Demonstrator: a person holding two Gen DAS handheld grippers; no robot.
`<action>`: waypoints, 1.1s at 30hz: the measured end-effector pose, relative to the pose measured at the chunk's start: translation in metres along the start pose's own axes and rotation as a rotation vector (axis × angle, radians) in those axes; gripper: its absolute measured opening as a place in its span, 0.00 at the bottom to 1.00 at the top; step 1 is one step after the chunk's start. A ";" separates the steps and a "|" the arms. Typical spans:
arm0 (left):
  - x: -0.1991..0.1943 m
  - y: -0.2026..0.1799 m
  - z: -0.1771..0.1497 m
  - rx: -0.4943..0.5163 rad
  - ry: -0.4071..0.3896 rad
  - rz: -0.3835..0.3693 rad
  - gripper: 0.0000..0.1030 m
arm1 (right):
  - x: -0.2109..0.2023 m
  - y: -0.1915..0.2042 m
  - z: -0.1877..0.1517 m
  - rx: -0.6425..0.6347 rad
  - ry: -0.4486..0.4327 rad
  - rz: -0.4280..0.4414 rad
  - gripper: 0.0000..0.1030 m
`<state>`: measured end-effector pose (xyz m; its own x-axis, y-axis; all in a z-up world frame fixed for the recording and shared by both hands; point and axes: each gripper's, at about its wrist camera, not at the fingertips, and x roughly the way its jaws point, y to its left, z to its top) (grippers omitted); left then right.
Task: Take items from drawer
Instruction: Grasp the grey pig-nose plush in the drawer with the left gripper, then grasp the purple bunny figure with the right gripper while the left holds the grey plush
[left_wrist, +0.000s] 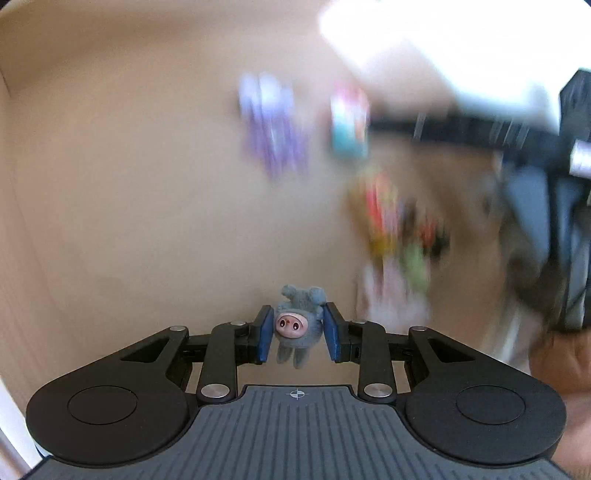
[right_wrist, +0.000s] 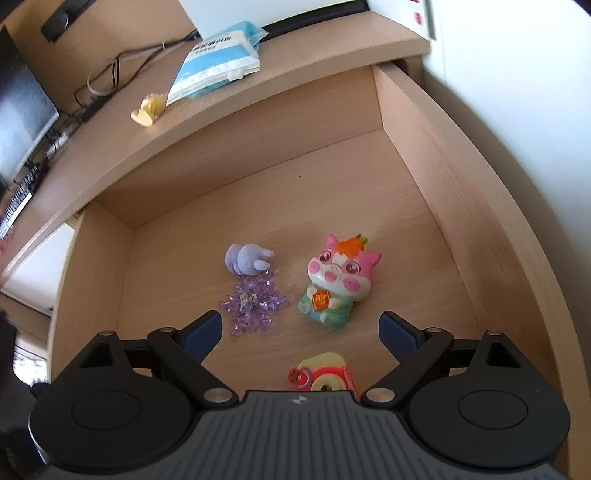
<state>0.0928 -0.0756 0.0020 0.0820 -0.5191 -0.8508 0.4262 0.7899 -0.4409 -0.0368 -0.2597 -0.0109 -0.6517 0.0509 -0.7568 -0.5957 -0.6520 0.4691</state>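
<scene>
Right wrist view showed the right hand-held gripper (right_wrist: 300, 330) spread wide and empty above the open drawer (right_wrist: 413, 122). A pink pig figurine (right_wrist: 338, 282) lay just ahead between its fingers, upright axis running away from it. The left hand-held gripper (left_wrist: 297, 334) clenched a small grey plush toy (left_wrist: 297, 325), apparently over the drawer floor.

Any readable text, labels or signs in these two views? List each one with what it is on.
None can be read with certainty.
Blue and white packet on the desk: dark print, too small and blurred.
Pink pig toy in the drawer: gold character on its red square, illegible.
Left wrist view: blurred, no text.
</scene>
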 end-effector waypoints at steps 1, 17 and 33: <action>-0.006 0.001 0.005 0.011 -0.074 0.024 0.32 | 0.002 0.005 0.003 -0.016 -0.003 -0.025 0.90; -0.022 -0.001 -0.002 0.155 -0.287 0.191 0.32 | 0.068 0.073 0.048 -0.244 0.074 -0.123 0.85; -0.013 0.000 -0.002 0.124 -0.310 0.187 0.32 | 0.056 0.079 0.045 -0.242 0.102 -0.120 0.19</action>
<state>0.0902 -0.0679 0.0126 0.4294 -0.4585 -0.7780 0.4822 0.8449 -0.2318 -0.1417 -0.2740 0.0042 -0.5256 0.0700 -0.8478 -0.5279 -0.8084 0.2605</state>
